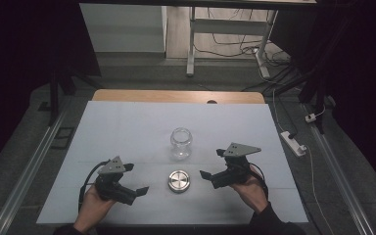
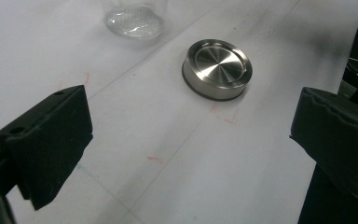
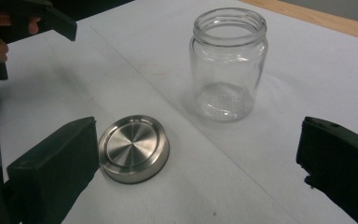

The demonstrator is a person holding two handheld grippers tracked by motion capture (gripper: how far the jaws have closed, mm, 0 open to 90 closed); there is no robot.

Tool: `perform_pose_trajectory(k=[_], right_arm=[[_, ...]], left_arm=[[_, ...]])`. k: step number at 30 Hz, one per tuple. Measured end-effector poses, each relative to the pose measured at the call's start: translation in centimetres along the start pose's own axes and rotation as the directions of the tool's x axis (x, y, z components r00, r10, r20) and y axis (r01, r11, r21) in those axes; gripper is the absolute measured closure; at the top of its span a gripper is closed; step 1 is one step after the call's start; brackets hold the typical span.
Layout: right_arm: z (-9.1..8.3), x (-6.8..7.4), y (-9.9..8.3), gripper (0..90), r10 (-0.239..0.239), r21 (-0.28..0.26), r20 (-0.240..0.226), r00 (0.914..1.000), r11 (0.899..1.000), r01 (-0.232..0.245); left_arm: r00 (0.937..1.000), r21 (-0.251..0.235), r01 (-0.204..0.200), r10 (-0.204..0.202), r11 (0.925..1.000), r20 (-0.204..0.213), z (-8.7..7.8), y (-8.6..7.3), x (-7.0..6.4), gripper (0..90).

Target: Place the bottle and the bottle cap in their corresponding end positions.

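Note:
An empty clear glass jar (image 1: pixel 181 143) stands upright without a lid at the middle of the white table. A round steel lid (image 1: pixel 179 180) lies flat just in front of it. My left gripper (image 1: pixel 136 178) sits left of the lid, open and empty. My right gripper (image 1: pixel 212 163) sits right of the lid, also open and empty. In the left gripper view the lid (image 2: pixel 217 69) lies ahead between the spread jaws of my left gripper (image 2: pixel 191 135), with the jar's base (image 2: pixel 133 18) beyond. The right gripper view shows the jar (image 3: pixel 228 65) and lid (image 3: pixel 134 148) ahead of my right gripper (image 3: pixel 196 163).
A white sheet (image 1: pixel 127 127) covers the table, and a wooden strip (image 1: pixel 176 96) shows at its far edge. Faint red marks (image 2: pixel 228 116) dot the sheet near the lid. On the floor beyond stand a desk frame (image 1: pixel 192 44), loose cables and a power strip (image 1: pixel 293 143).

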State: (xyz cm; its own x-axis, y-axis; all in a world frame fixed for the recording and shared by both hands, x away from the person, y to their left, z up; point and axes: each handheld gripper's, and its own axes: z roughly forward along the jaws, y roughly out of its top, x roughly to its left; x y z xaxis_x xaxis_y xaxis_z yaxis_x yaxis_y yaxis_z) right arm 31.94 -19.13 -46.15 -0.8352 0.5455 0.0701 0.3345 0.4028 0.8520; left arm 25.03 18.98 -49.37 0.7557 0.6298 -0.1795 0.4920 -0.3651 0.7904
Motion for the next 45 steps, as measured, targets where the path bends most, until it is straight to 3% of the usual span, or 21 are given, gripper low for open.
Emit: perform_pose_trajectory(k=[14, 27, 34, 45], right_arm=[[-2.6, -0.1, -2.1, 0.0, 0.012, 0.014, 0.065, 0.9978, 1.0, -0.013], [-5.5, -0.5, -4.8, 0.0, 0.054, 0.023, 0.134, 0.9896, 0.998, -0.058], [-6.8, -1.0, -6.7, 0.0, 0.068, 0.057, 0.191, 0.9791, 0.995, -0.08], [-8.8, -1.2, -9.1, 0.0, 0.116, 0.106, 0.269, 0.956, 0.983, -0.15]], left_arm=[[0.9971, -0.026, 0.059, -0.06, 0.9979, -0.046, -2.7, -2.4, 0.3, 0.0], [0.9922, -0.009, 0.094, -0.095, 0.9955, -0.081, -4.2, -4.8, 0.1, 0.0], [0.9882, 0.019, 0.107, -0.104, 0.9941, -0.112, -4.6, -5.8, 0.1, 0.0], [0.976, 0.067, 0.136, -0.123, 0.9884, -0.18, -5.2, -7.3, 0.0, 0.0]])
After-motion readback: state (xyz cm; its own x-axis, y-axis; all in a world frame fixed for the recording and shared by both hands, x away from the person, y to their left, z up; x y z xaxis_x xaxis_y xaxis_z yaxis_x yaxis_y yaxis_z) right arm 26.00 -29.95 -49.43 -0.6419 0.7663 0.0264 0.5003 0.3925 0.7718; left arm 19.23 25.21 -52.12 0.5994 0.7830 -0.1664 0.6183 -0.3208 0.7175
